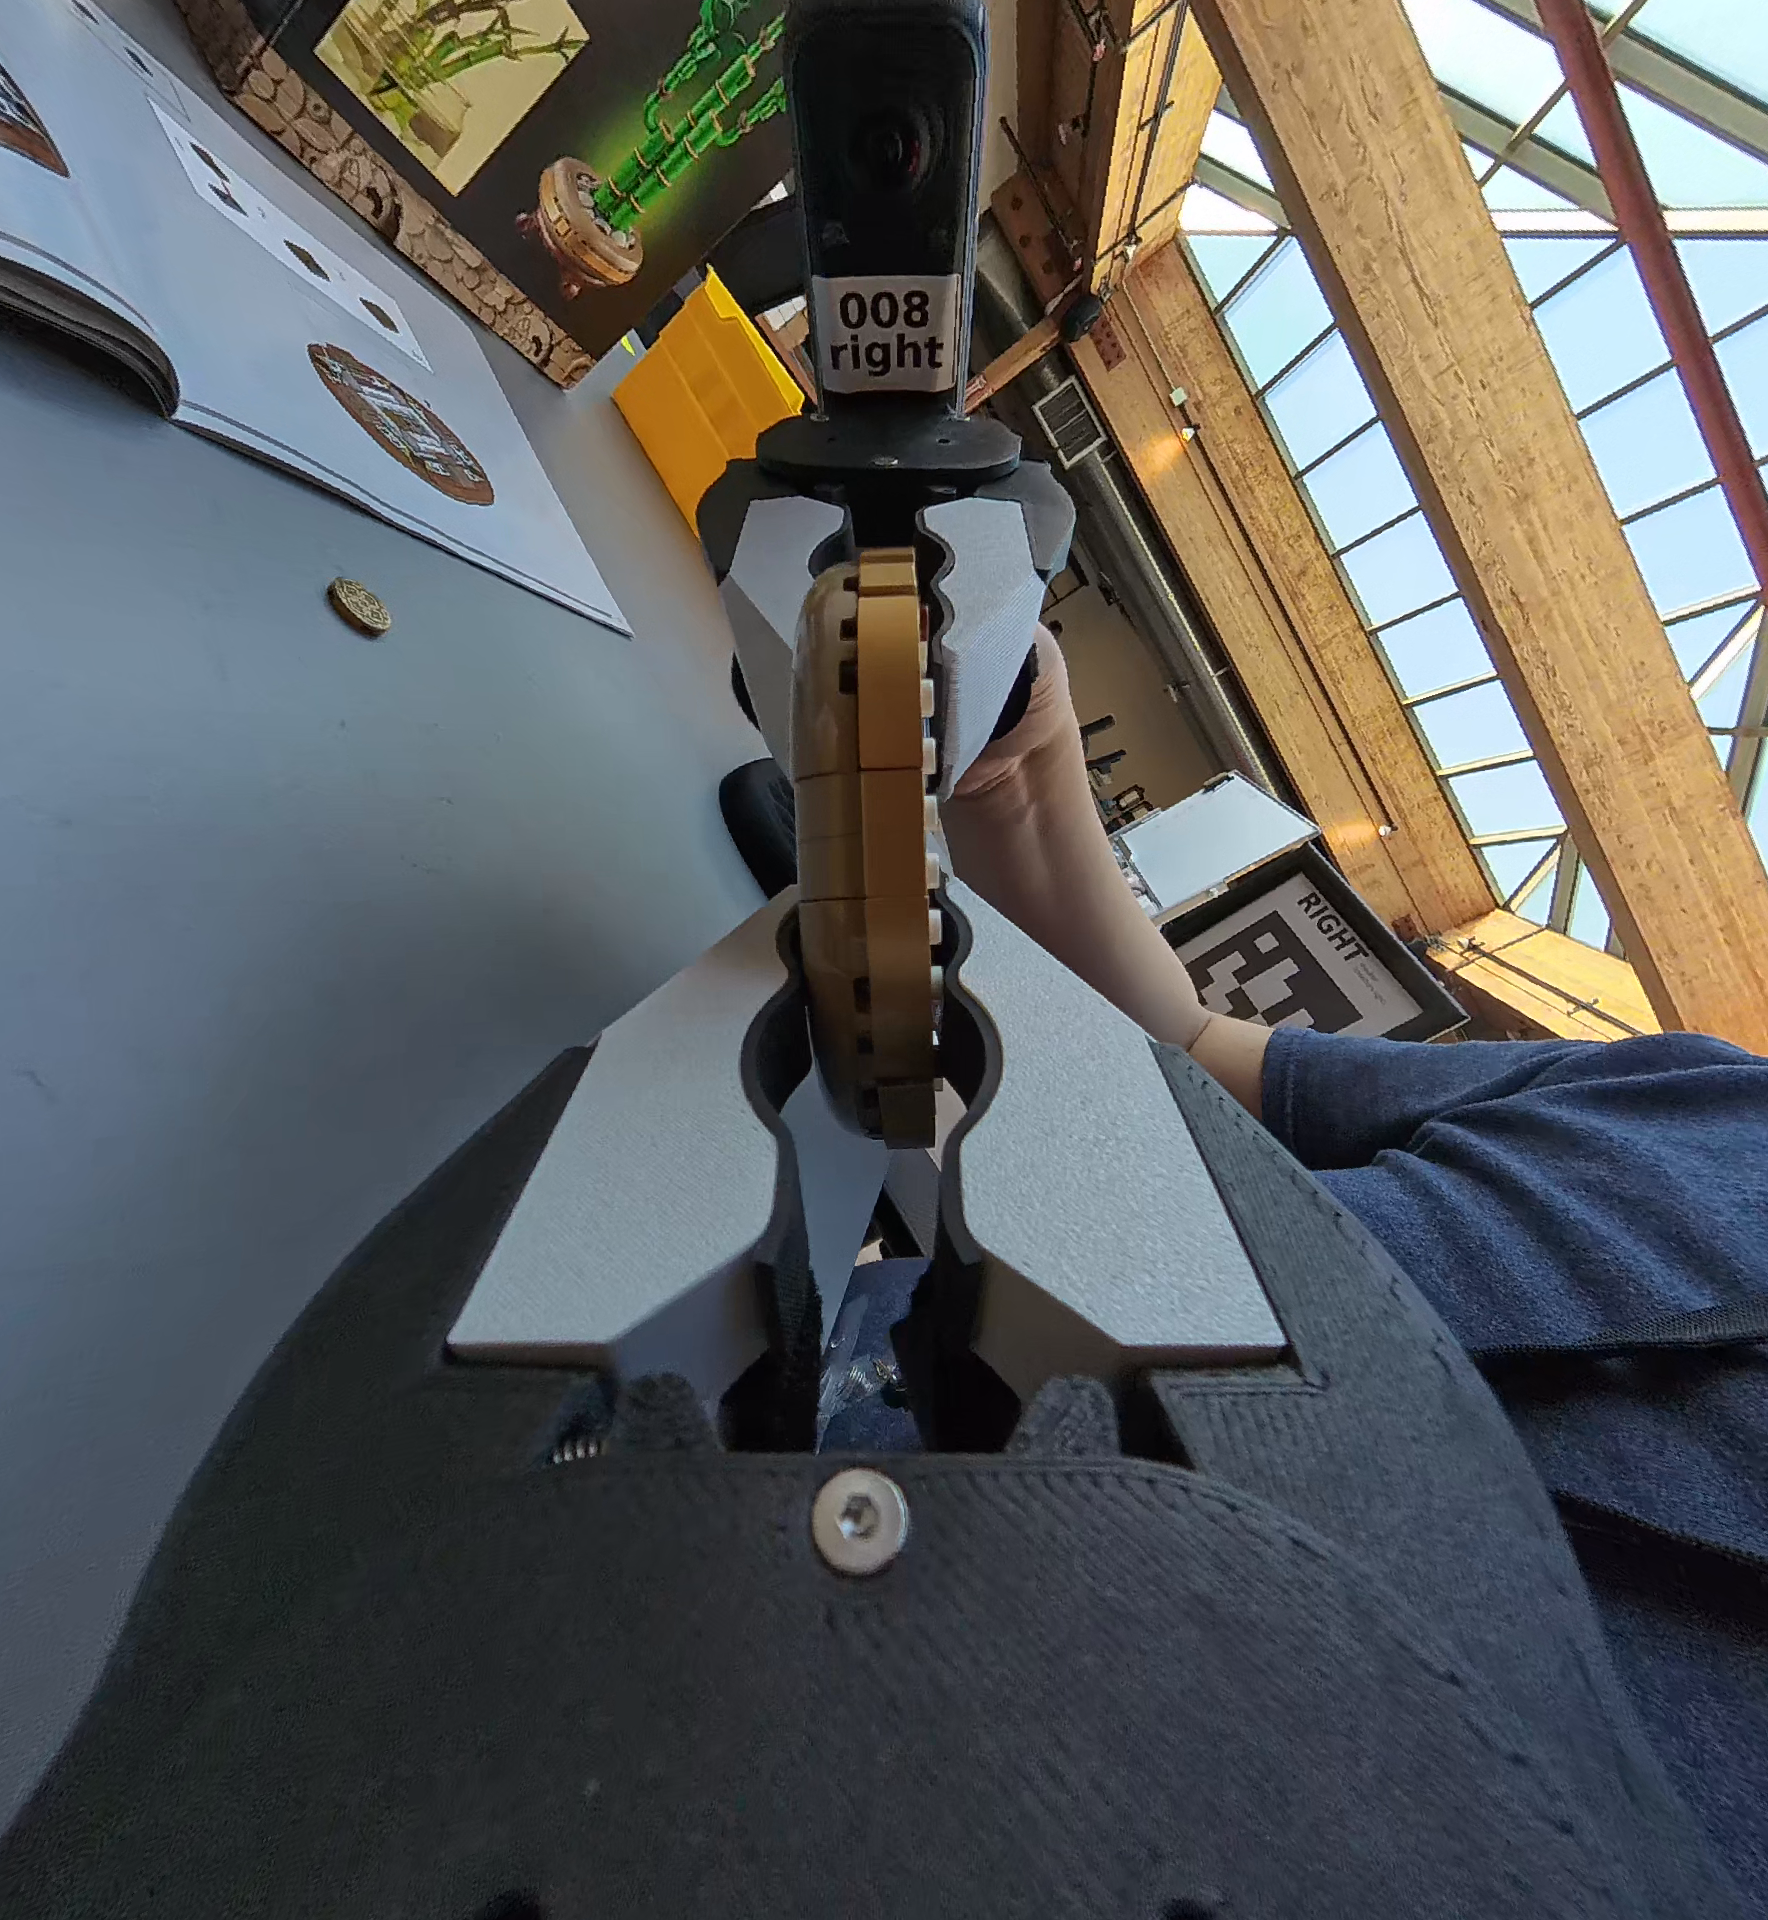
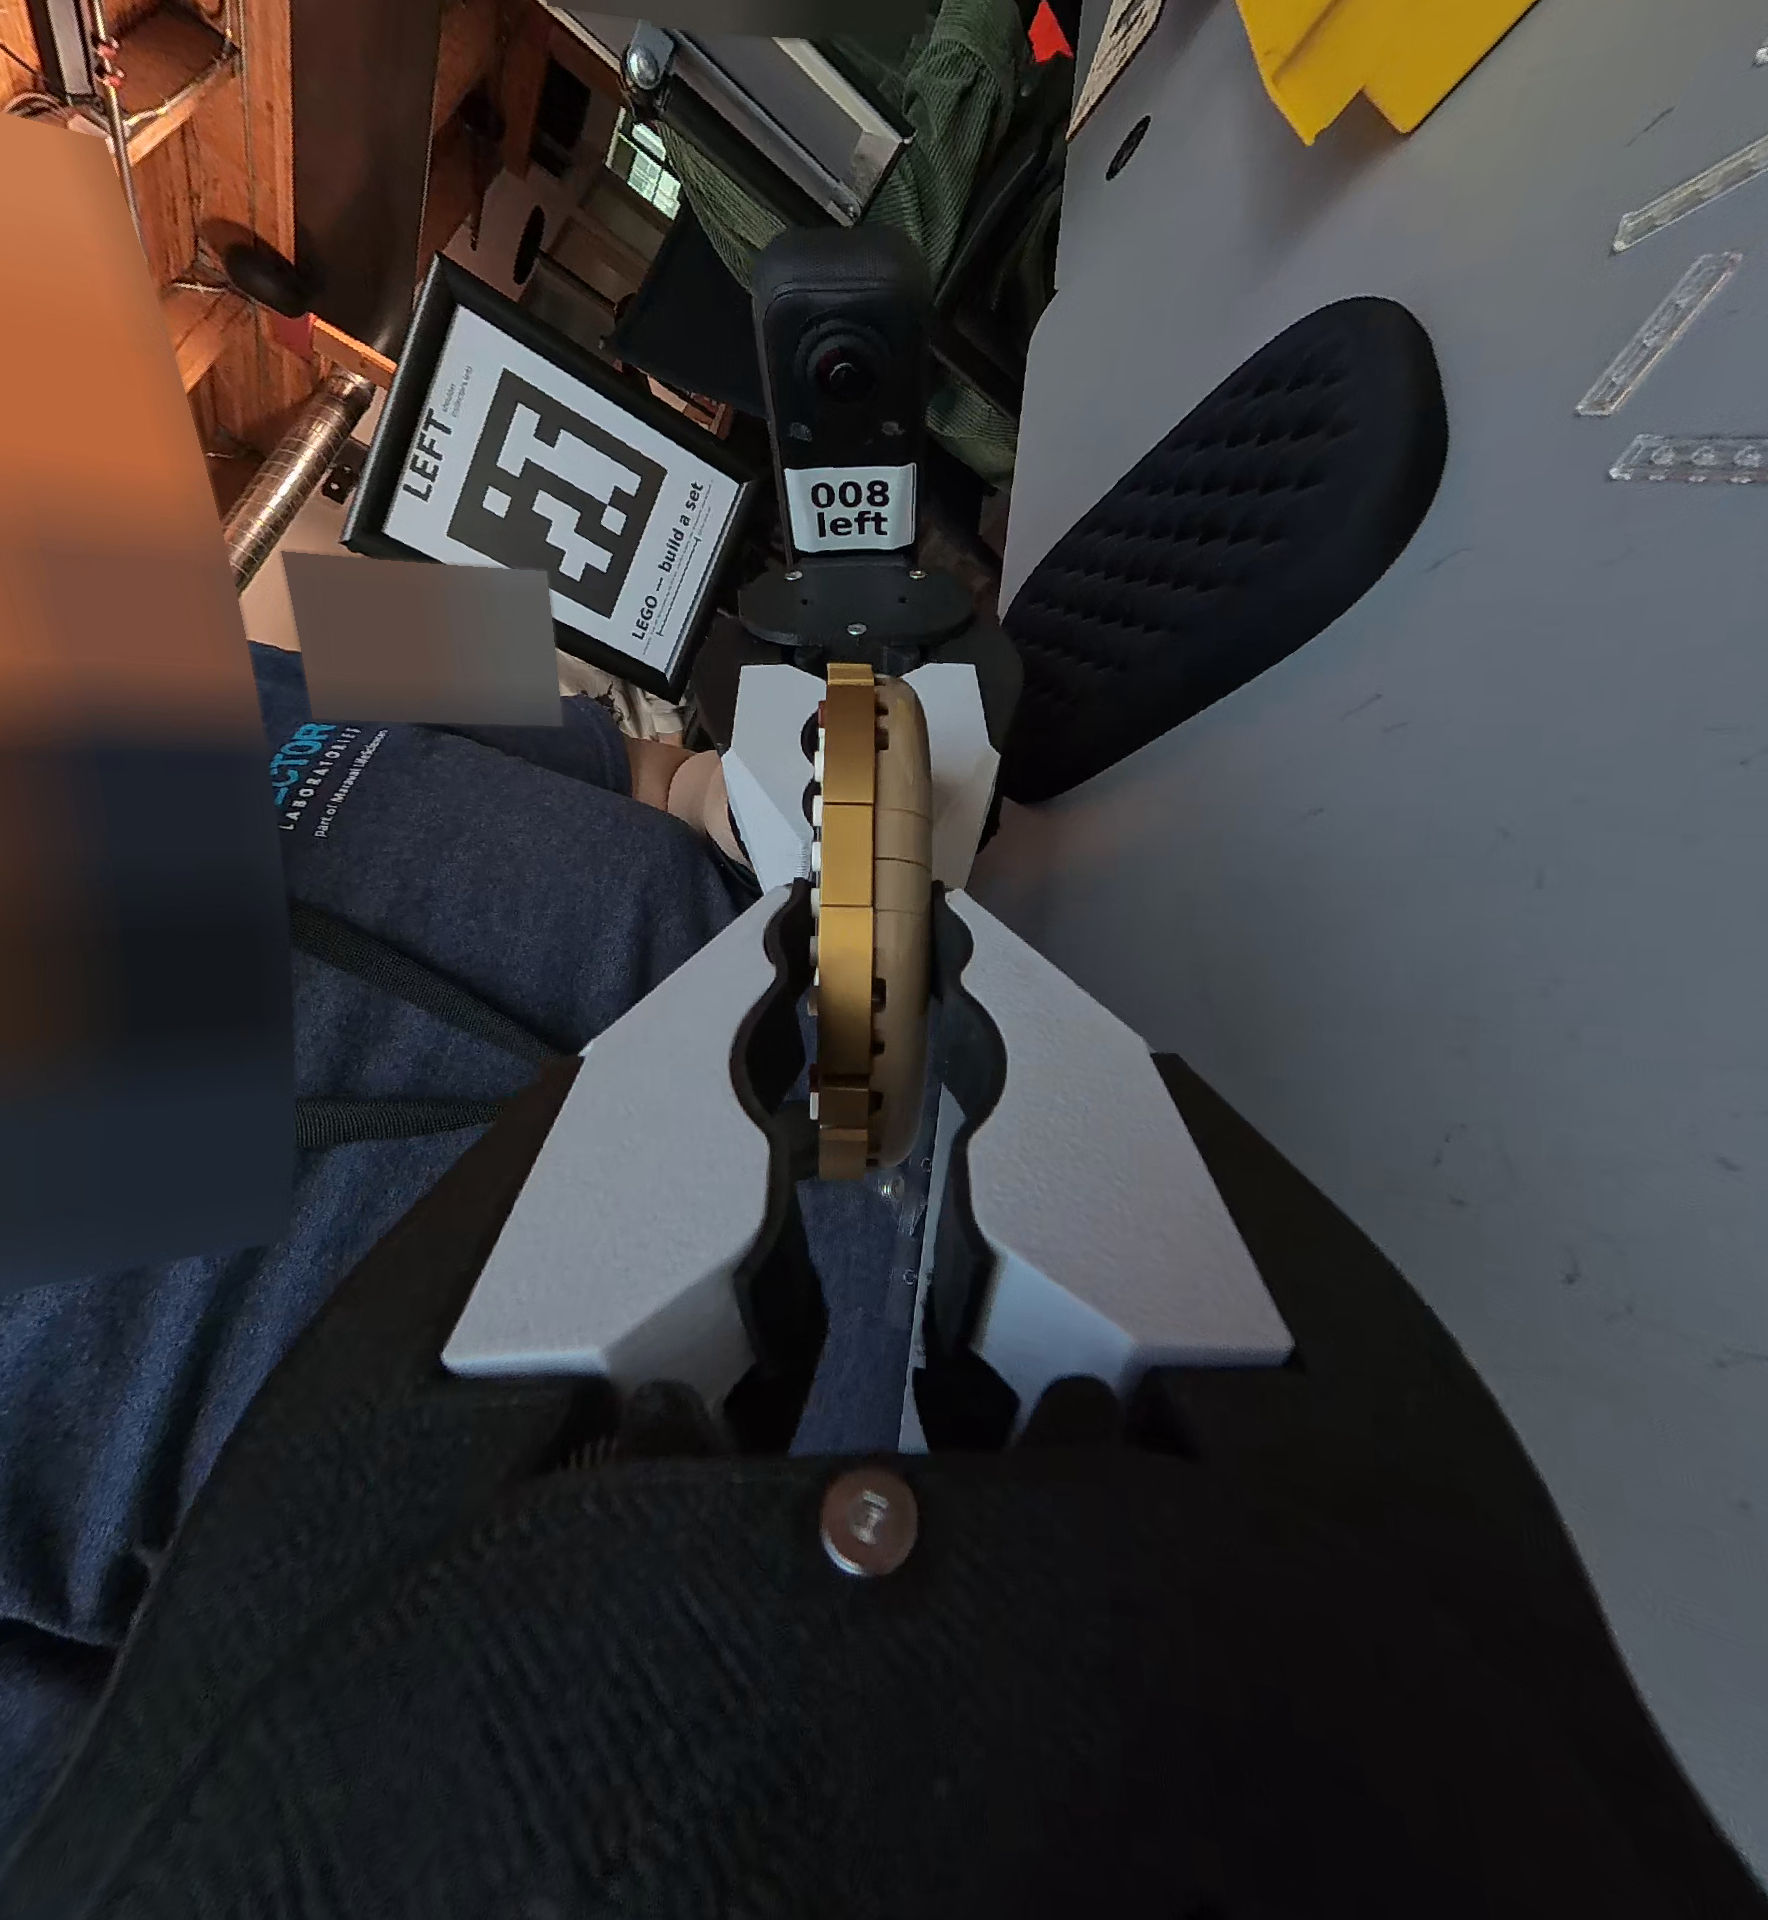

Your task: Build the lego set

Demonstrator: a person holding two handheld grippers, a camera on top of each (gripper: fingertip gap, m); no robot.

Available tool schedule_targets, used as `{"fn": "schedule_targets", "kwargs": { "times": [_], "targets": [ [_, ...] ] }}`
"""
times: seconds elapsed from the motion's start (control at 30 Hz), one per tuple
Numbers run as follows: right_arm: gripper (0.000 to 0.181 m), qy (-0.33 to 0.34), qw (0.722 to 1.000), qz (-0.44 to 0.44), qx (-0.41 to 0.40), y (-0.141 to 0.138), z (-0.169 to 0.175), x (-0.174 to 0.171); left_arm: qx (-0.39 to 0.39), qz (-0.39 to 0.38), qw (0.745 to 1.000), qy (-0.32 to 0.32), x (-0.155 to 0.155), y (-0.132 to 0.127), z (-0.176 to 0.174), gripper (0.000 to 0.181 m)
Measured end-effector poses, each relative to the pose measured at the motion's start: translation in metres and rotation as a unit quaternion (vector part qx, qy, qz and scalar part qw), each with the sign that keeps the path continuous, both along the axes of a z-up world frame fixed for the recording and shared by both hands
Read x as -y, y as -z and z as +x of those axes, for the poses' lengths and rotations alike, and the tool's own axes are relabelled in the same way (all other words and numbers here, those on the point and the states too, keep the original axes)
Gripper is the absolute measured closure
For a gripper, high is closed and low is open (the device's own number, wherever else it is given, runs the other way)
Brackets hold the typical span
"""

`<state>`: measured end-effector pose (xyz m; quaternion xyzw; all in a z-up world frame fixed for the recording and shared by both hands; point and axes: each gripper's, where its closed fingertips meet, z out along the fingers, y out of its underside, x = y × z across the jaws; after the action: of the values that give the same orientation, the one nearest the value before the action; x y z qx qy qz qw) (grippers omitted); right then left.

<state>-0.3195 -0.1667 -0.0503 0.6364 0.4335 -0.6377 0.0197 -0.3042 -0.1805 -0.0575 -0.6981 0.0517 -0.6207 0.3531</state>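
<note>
A round gold and tan lego disc (image 1: 890, 810) with white studs on one face is held edge-on in the air between both grippers. My left gripper (image 1: 872, 935) is shut on its near rim. My right gripper (image 1: 875, 582) faces it and is shut on the far rim. In the right wrist view the disc (image 2: 847, 831) again stands edge-on, with my right gripper (image 2: 864, 914) shut on the near rim and my left gripper (image 2: 859, 707) on the far rim. The disc's flat faces are mostly hidden.
An open instruction booklet (image 1: 340, 343), a small gold round piece (image 1: 358, 606), the set's box (image 1: 506, 156) and a yellow bin (image 1: 703, 384) are on the grey table. Clear flat plates (image 2: 1706, 457) lie on the table beside a black chair (image 2: 1223, 561). A person's blue sleeve (image 1: 1482, 1143) is close. Left and right tips are no more than a few centimetres apart.
</note>
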Motion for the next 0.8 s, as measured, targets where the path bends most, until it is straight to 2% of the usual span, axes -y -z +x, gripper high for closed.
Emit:
{"fn": "schedule_targets", "kwargs": {
  "times": [0.1,0.2,0.27,0.57,0.63,0.7,0.8],
  "targets": [
    [0.161,0.0,1.0,-0.013,-0.008,-0.001,0.001,-0.001,-0.003,0.003,1.0,0.0,-0.001,-0.001,0.0,0.164],
    [0.153,0.003,1.0,0.0,-0.004,0.0,0.006,-0.004,0.007,0.001,1.0,-0.002,-0.001,-0.004,-0.001,0.164],
    [0.162,0.003,1.0,0.001,-0.013,-0.004,0.009,-0.005,0.006,0.002,1.0,-0.003,-0.001,-0.004,-0.002,0.164],
    [0.162,0.011,1.0,0.017,-0.017,-0.003,0.008,-0.006,0.01,-0.001,1.0,-0.008,-0.003,-0.004,-0.004,0.164],
    [0.161,0.014,1.0,-0.005,-0.024,-0.005,0.007,-0.006,0.008,0.002,1.0,-0.007,-0.003,-0.005,-0.004,0.164],
    [0.152,0.006,1.0,-0.022,-0.022,-0.005,0.009,-0.004,0.015,0.006,1.0,-0.008,-0.002,-0.009,-0.003,0.164],
    [0.162,0.003,0.999,-0.016,-0.028,-0.006,0.01,-0.002,0.009,0.005,1.0,-0.008,-0.001,-0.006,-0.003,0.164]
  ]
}}
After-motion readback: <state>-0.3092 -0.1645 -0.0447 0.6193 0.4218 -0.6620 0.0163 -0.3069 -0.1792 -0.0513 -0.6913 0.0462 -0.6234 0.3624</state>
